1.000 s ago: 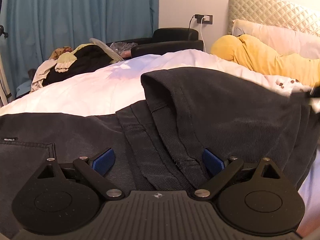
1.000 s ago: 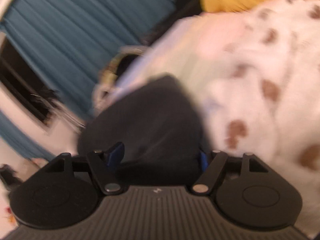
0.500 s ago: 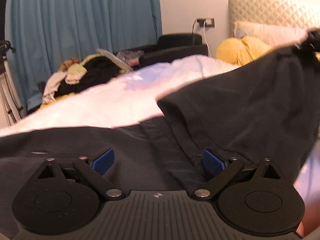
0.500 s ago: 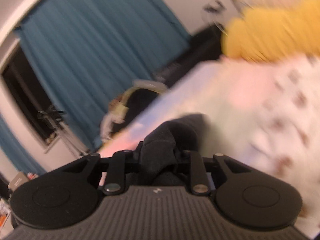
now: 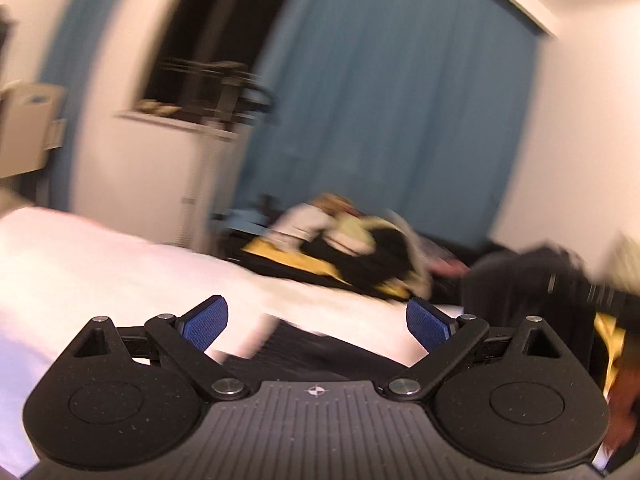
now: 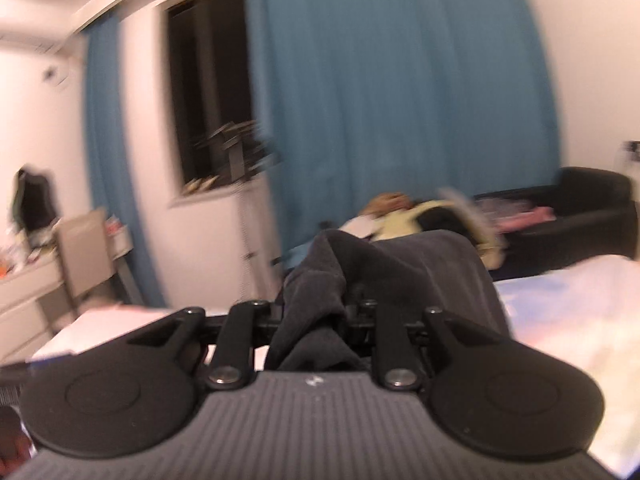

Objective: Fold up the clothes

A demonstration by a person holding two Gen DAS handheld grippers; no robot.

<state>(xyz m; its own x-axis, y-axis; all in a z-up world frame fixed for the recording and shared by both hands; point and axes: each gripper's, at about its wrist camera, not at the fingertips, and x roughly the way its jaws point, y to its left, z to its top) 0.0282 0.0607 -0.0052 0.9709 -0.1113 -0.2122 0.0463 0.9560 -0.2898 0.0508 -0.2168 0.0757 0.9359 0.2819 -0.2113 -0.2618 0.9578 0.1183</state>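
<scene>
Left tongs [image 5: 316,322] — black linkages, blue textured pads [image 5: 204,322], silver screws, ribbed grey body.

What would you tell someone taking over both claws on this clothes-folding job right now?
Left claw: open, empty, over the white bed.
Right claw: shut on a bunch of the dark garment, held up above the bed.
Part of the garment lies below the left claw.
Done: one end lifted.
Left: carry it across, lay it flat, smooth the fold. The clothes pile by the curtain looks untouched.
</scene>
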